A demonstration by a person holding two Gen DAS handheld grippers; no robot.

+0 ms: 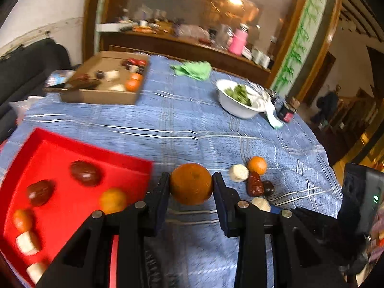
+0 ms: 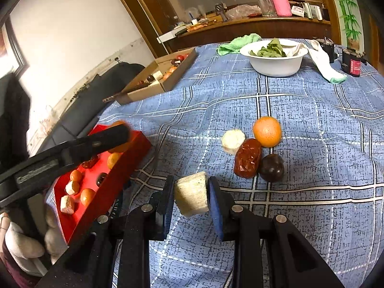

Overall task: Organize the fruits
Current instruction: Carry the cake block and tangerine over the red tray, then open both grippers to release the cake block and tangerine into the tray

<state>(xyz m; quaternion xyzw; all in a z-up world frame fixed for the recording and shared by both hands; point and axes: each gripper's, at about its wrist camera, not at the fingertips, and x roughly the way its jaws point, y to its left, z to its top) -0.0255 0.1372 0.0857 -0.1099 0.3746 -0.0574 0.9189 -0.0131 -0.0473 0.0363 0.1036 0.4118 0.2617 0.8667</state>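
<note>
While an orange (image 1: 191, 183) is clamped between the pads of the left hand-held gripper (image 1: 191, 187), it is held above the blue checked cloth (image 1: 182, 124) of the counter, just beside the right edge of a red tray (image 1: 60, 144). On that tray, two dark red fruits, small oranges and pale cut pieces are laid apart from one another. A pale, fibrous cut piece (image 2: 191, 196) is gripped in the same way by the right hand-held gripper (image 2: 190, 198), low over the cloth. Near it on the cloth a small cluster is seen: a small orange (image 2: 267, 131), a white cut piece (image 2: 232, 141), a wrinkled red fruit (image 2: 248, 157) and a dark round fruit (image 2: 271, 167), all touching or nearly so. Farther back a cardboard box (image 2: 153, 81) with more fruit is placed at the left, well apart from a white bowl (image 2: 276, 64) of green leaves. A green cloth (image 2: 236, 43) is seen just beyond the bowl.
</note>
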